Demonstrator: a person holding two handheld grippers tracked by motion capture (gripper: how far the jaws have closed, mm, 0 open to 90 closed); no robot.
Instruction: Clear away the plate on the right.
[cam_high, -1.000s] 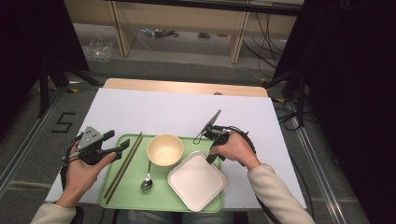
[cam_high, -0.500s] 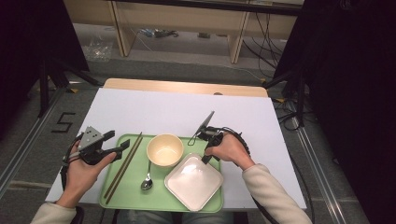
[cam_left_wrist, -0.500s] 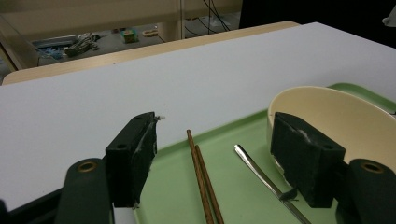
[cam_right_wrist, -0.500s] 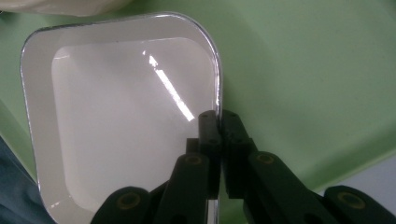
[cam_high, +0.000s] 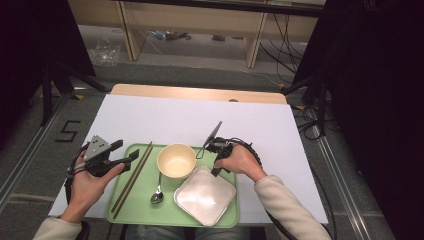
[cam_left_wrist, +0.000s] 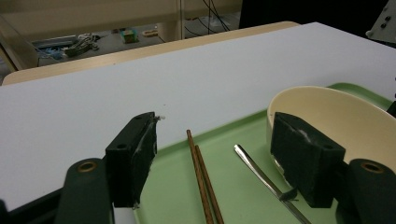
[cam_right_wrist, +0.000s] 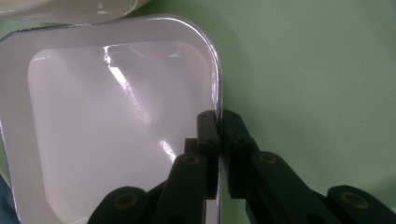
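The left gripper (cam_high: 127, 150) was held over the left edge of the green tray (cam_high: 145, 215), its jaws spread wide with nothing between them. It was found where it had been a second earlier. In the left gripper view the brown chopsticks (cam_left_wrist: 201, 179) and the handle of the spoon (cam_left_wrist: 261, 170) were seen lying on the tray between the jaws and beyond them, untouched.

Further right, the cream bowl (cam_high: 176, 161) was seen upright at the back of the tray, with the spoon (cam_high: 158, 192) lying just in front of it.

The white square plate (cam_high: 205, 196) was found at the front right of the tray, one corner close beside the bowl. Over the last second it had been shifted slightly to the left and turned a little, and the hand with the right gripper (cam_high: 216, 169) had been carried leftward with it.

In the right gripper view the jaws were seen closed narrowly on the plate's rim (cam_right_wrist: 215, 88), one inside the rim and one outside. The grip was therefore judged secure, and the plate was judged ready to be lifted or slid off the tray onto the white tabletop (cam_high: 165, 120). A thin rim hold could let it tip.
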